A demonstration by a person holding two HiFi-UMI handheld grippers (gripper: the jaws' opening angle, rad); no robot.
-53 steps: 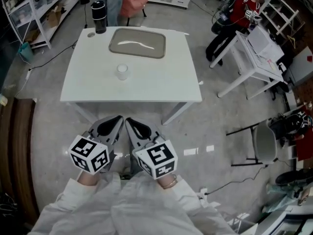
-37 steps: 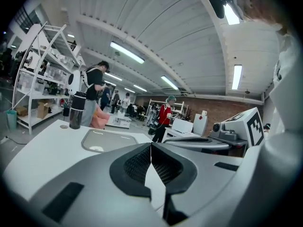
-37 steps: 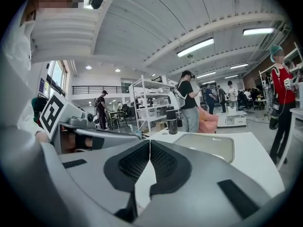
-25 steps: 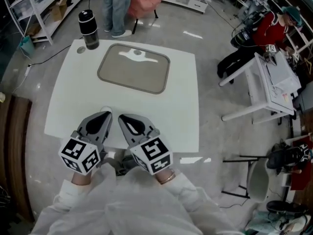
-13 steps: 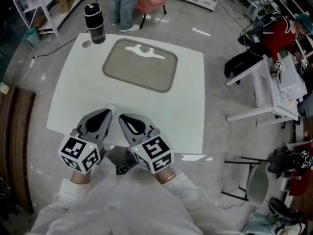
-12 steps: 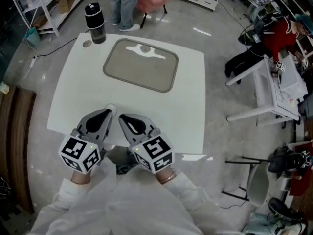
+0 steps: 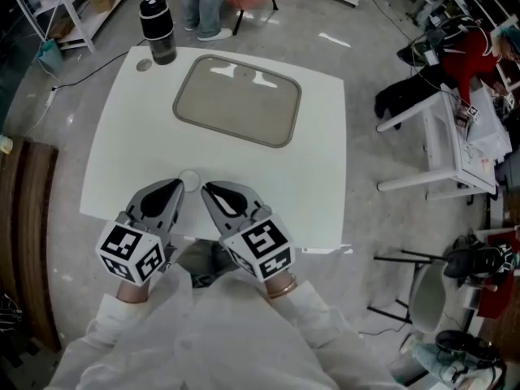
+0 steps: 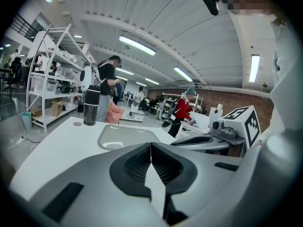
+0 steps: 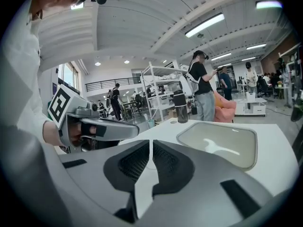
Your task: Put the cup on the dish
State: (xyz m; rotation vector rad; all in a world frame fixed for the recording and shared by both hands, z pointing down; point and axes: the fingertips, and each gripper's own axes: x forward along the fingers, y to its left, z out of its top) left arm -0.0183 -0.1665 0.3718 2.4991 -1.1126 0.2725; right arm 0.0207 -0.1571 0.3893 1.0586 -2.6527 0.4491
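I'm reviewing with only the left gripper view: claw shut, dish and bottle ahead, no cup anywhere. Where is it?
Observer: In the head view the cup sits on the table, just past the tips of the left claw and right claw, well short of the dish.
Reviewer: Is the right claw holding anything?
Observer: No. Its own view shows it shut with nothing between the jaws.

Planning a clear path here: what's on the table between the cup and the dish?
Nothing. In the head view, the table between the cup and the dish is bare white.
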